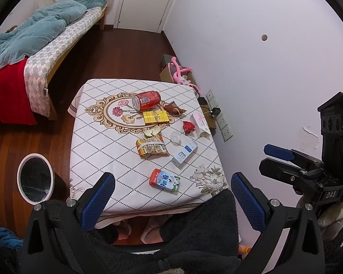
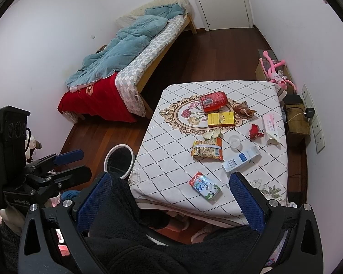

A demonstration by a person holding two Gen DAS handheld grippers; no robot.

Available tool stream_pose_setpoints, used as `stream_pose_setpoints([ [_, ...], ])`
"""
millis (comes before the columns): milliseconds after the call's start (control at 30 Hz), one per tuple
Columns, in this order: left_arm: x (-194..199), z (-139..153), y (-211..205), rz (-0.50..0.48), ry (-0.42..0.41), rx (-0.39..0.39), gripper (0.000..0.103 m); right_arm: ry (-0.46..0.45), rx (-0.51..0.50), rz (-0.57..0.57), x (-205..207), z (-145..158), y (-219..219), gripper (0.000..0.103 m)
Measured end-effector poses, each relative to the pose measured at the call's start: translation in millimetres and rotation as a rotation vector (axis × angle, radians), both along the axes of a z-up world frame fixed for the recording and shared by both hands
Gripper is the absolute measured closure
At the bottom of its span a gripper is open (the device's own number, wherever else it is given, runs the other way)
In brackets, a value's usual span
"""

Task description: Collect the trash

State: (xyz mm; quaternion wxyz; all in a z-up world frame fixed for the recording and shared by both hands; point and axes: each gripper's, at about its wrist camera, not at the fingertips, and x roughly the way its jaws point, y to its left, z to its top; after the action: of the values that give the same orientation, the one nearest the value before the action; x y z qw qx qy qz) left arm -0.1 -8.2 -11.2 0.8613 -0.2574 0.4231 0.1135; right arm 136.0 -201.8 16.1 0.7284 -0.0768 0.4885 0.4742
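Milk carton (image 1: 164, 180) nearest; orange bottle cap (image 1: 244, 249) only in left view.

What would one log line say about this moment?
phase: before first pick | left gripper: open, empty | right gripper: open, empty | trash: milk carton nearest | bin: on floor, left of table

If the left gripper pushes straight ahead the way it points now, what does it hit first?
Probably the small blue-and-white milk carton near the table's front edge, lying between the open left gripper fingers' line; depth is uncertain.
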Motion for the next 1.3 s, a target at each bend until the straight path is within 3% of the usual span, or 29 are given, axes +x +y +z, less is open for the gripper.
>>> stream_pose_setpoints([
  [1067, 1.5, -8.5, 7.4, 0.013, 0.027, -0.016, 0.000, 0.019, -0.023, -0.008, 6.0, -5.3, 0.1, 0.000],
  [1133, 5.2, -14.3, 9.4, 0.033, 0.040, 0.004, 0.000, 0.021, -0.021, -0.011, 6.5, -5.9, -0.2, 0.000],
  [1300, 24.2, -59.3, 29.2, 0.185, 0.144, 0.189, 0.000, 0.027, -0.041, -0.119, 20.5, -29.9, 3.5, 0.000],
])
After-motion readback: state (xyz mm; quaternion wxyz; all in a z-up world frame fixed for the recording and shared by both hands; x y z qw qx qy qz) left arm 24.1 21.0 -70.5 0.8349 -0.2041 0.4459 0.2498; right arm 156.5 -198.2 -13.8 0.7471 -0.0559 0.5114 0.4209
